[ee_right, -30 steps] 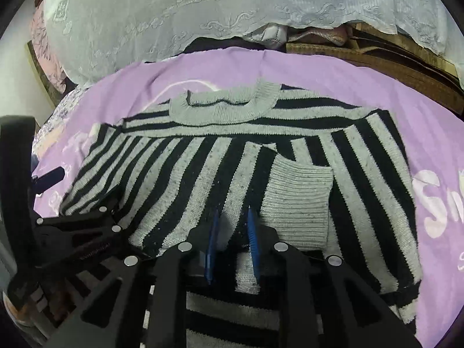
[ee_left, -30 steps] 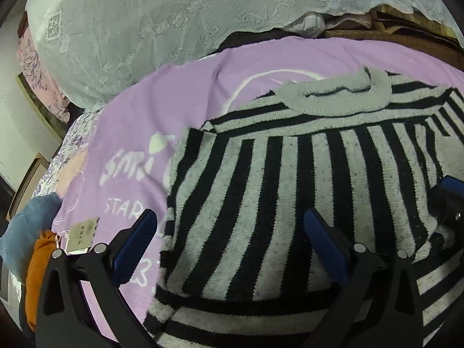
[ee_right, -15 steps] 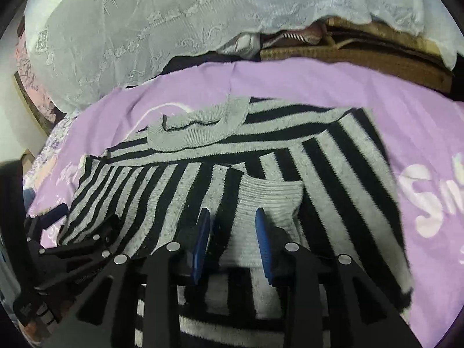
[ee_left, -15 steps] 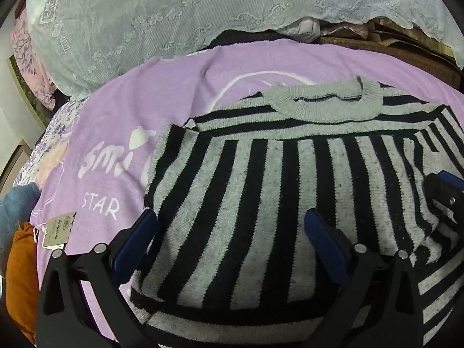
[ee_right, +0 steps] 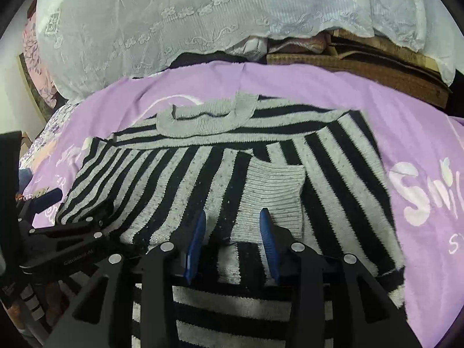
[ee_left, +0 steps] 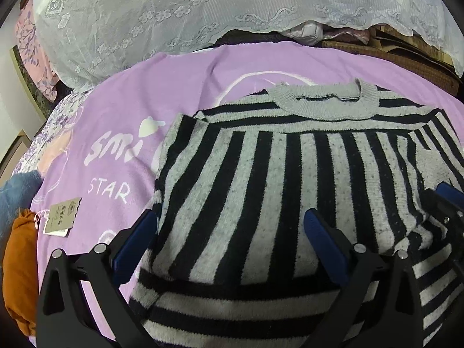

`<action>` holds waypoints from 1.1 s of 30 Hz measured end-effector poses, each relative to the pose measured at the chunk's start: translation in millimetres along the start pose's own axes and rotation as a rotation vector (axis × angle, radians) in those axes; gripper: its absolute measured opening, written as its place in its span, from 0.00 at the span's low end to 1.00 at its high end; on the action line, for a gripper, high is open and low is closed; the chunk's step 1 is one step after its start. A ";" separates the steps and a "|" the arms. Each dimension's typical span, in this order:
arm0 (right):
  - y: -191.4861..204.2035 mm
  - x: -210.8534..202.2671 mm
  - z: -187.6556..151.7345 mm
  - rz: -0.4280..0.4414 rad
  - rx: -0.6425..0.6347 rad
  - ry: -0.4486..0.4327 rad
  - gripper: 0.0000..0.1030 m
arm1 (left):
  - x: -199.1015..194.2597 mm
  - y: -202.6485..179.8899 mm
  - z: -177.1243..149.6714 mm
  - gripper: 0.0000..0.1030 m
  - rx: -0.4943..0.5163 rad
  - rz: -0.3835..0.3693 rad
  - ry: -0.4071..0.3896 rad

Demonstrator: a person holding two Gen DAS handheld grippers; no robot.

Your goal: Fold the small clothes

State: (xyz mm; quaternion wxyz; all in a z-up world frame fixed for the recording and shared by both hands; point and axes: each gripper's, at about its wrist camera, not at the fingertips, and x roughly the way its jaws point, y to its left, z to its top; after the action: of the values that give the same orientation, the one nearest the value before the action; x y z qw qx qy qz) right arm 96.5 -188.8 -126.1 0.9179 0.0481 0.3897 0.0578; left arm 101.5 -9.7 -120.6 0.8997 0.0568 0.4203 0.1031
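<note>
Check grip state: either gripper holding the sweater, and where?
Nothing held. The left gripper is wide open over the striped sweater; the right gripper is open, fingers straddling the folded sleeve by its grey cuff.

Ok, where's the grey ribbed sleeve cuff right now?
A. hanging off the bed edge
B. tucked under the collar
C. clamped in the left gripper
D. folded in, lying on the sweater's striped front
D: in the right wrist view the cuff lies flat on the striped sweater, just ahead of the open right gripper.
</note>
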 end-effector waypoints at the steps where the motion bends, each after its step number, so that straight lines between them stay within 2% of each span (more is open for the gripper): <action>1: -0.9 -3.4 -1.6 0.005 0.008 -0.004 0.38 | -2.4 1.7 -2.5 0.96 -0.006 -0.003 0.000; 7: -4.0 -16.3 -12.2 0.013 0.028 -0.001 0.39 | -14.4 3.7 -13.5 0.96 -0.007 -0.010 -0.002; 12: -3.7 -20.4 -22.4 0.012 0.013 0.014 0.46 | -22.5 7.7 -23.1 0.96 -0.016 -0.021 0.004; 18: -4.1 -25.7 -36.8 0.016 0.011 0.029 0.53 | -21.8 7.1 -42.1 0.96 0.009 -0.028 0.057; 24: -14.6 -33.3 -50.6 0.041 0.049 0.048 0.53 | -26.2 7.4 -52.4 0.96 0.015 -0.025 0.063; 33: -38.9 -68.3 -78.9 0.071 0.102 0.031 0.53 | -40.5 26.3 -78.1 0.96 -0.034 -0.118 0.101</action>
State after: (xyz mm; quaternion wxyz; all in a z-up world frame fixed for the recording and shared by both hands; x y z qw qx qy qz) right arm -4.8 -233.7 -137.4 0.9055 0.1078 0.4043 0.0711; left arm 12.5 7.7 -135.5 0.8828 0.0114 0.4658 0.0596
